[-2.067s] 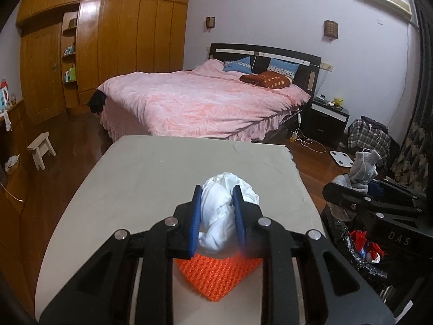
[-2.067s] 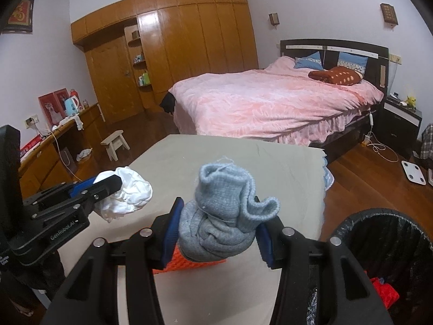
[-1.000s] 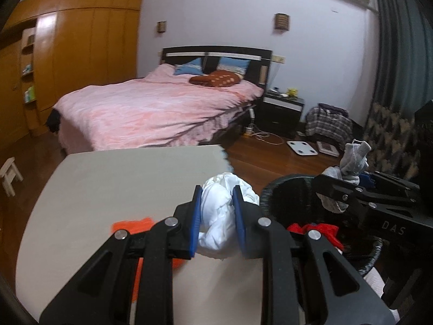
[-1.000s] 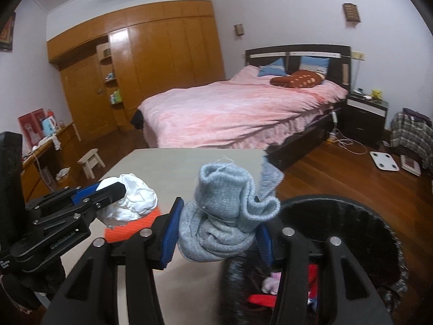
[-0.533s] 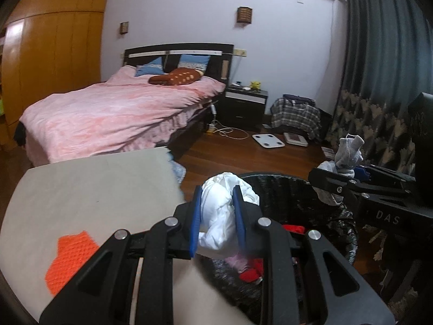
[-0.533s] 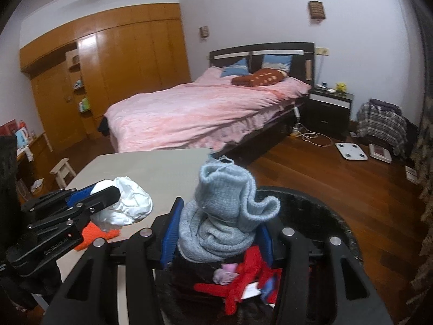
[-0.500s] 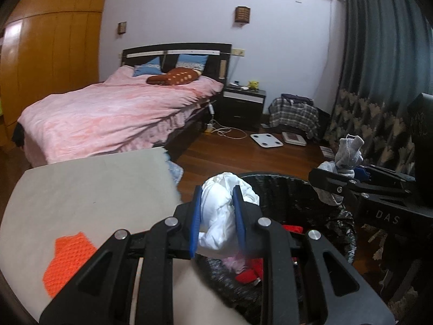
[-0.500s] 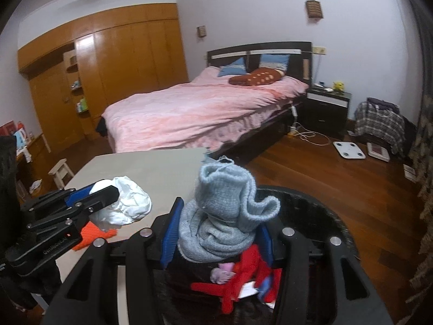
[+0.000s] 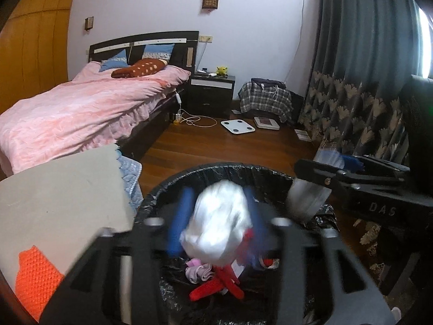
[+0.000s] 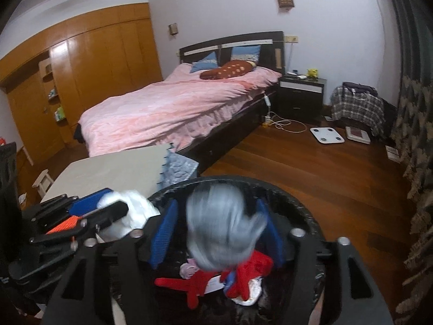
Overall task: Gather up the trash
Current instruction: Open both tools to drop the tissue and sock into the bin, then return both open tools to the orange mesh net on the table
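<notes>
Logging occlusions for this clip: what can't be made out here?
- Left wrist view: white wad and left gripper are motion-blurred; contact unclear.
- Right wrist view: grey sock and right gripper likewise blurred.
- Trash bin: near rim cut off by the frame edge; contents partly hidden.

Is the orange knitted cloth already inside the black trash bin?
No, the orange knitted cloth lies on the beige table, to the left of the trash bin.
</notes>
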{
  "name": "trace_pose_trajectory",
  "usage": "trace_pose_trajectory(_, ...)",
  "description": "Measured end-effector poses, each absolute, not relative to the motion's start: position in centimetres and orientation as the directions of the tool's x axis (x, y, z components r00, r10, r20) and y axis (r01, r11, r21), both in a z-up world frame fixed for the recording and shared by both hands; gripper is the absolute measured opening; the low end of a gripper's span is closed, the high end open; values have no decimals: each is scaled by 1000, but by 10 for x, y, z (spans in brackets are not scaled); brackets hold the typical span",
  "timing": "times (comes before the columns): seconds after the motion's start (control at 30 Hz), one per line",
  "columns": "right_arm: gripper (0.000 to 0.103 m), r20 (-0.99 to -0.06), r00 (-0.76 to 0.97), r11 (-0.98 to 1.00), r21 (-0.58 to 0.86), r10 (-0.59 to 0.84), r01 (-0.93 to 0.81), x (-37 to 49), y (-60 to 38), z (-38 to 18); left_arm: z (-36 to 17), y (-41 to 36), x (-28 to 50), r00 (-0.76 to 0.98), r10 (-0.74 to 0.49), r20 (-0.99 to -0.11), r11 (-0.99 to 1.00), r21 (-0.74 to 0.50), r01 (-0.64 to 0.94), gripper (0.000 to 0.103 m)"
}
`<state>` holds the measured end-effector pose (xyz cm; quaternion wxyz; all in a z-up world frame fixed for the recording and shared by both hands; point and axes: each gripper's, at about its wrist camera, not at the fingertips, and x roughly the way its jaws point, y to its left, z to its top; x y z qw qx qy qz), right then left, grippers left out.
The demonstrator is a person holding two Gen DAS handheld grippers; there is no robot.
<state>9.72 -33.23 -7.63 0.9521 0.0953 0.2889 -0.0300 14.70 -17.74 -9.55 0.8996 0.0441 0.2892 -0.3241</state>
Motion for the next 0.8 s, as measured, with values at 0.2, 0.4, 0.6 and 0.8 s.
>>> trace_pose_trajectory(0.2,97,-538,842,976,149,-53,156,88,-338,-72,-101,-166,149,637,-538,-552,803,-107,586,73)
trace_pose_trajectory(0.4,97,-520,853,981,136,-46,135,81,-325,-69,-91,-140,147,684,-489,-542,841,-86,534,91)
trace_pose_trajectory(0.6,97,-499,866,982,149,-30,120,79,-302,-68,-81,-101,142,731,-432,-528,882,-79,464,91)
trace_pose_trajectory(0.8,97,-499,866,987,156,38,47,88,-261,-69,-74,-50,134,785,-349,-512,927,-67,369,92)
